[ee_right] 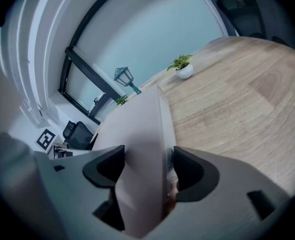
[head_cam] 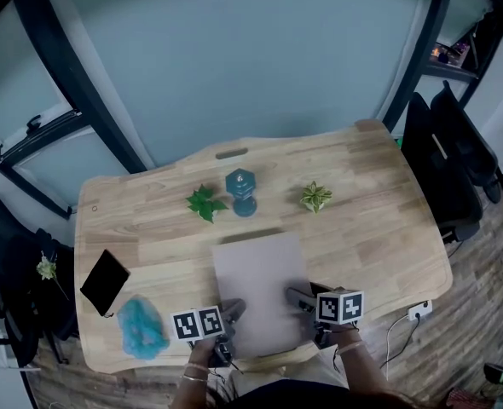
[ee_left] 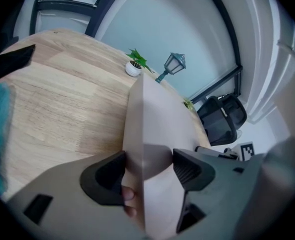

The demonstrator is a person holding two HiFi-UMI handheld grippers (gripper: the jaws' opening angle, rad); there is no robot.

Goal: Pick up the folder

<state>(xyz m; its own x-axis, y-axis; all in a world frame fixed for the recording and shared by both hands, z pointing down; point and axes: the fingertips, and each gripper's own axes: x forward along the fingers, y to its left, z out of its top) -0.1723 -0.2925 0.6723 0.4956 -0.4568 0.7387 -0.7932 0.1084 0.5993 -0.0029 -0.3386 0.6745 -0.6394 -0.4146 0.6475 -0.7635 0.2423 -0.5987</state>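
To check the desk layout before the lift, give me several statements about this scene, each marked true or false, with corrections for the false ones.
1. The folder has its near edge between the left tongs and between the right tongs. True.
2. The blue fluffy thing lies to the right of the folder. False: it lies to the folder's left, near the table's front edge.
3. One small plant stands left of the lantern and another stands right of it. True.
4. The lantern stands on the folder. False: it stands on bare table beyond the folder's far edge.
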